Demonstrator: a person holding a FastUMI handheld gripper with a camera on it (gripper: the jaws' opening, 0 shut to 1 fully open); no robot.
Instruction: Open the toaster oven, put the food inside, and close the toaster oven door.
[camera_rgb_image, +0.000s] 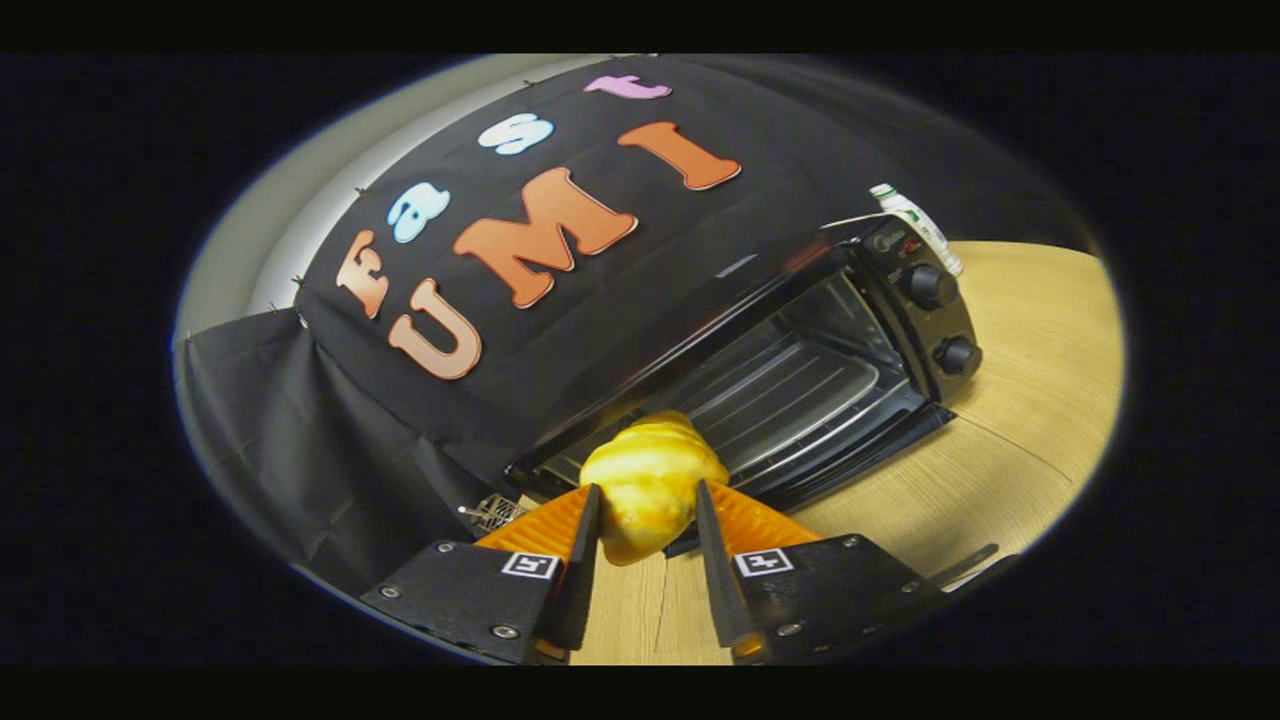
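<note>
Gripper: I see my gripper (648, 515) closed in on the croissant, both fingers pressing its sides, the gap between them narrow and taken up by the pastry.
Food: the croissant (652, 485) is golden and glossy, clamped between the fingers, with its ridged upper end sticking out past the fingertips. It is lifted clear of the table, as far as I can judge from this tilted view.
Toaster oven: the toaster oven (800, 340) is black and stands on the table just beyond the croissant, its front facing me.
Door: the door (850, 455) looks dropped open, lying low along the front of the oven; its edge is dark against the wood, so I hold that loosely.
Cavity: the wire rack (790, 395) shows inside the open chamber, bare metal bars running across it, right behind the croissant's tip.
Controls: two round knobs (945, 320) sit one above the other on the oven's side panel, away from my fingers.
Table: the table (1030, 400) is pale wood, running beneath the oven and under my fingers.
Behind the oven: a bottle (915, 225) with a white cap and a green label pokes up past the oven's far corner.
Beside my fingers: a small wire object (492, 512) lies at the foot of the black cloth, near one finger; I cannot tell what it is.
</note>
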